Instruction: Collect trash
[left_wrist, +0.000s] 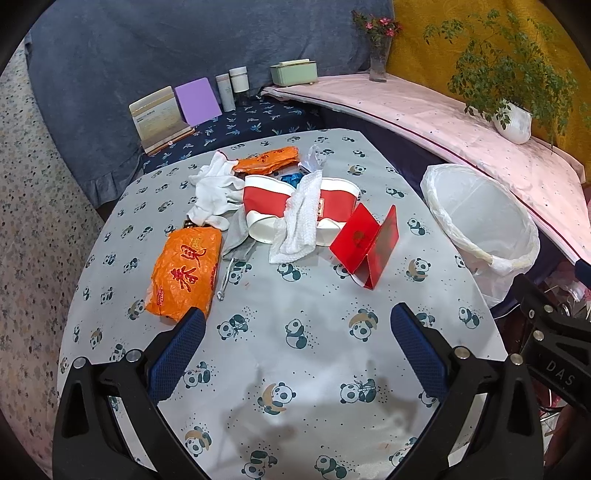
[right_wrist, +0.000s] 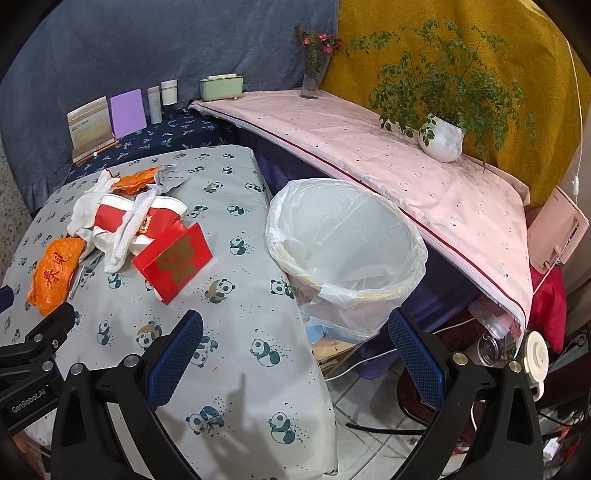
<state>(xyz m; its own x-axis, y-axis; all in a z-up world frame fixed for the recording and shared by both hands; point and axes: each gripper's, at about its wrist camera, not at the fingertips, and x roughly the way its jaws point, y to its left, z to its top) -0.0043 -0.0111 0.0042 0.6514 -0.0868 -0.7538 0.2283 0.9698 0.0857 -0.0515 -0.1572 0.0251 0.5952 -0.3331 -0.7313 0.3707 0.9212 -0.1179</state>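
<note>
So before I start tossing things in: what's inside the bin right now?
The bin holds only its white plastic liner, which looks empty apart from its own crumpled folds at the bottom. The near wall hides part of the floor, so something small there can't be ruled out.

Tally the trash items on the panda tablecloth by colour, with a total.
Orange: 2, near wrapper, far wrapper
Red and white: 2 paper cups
Red: 1 folded box
White: 2, glove, towel
Grey: 1 cloth
Total: 8 (blue scrap behind the cups not counted).
</note>
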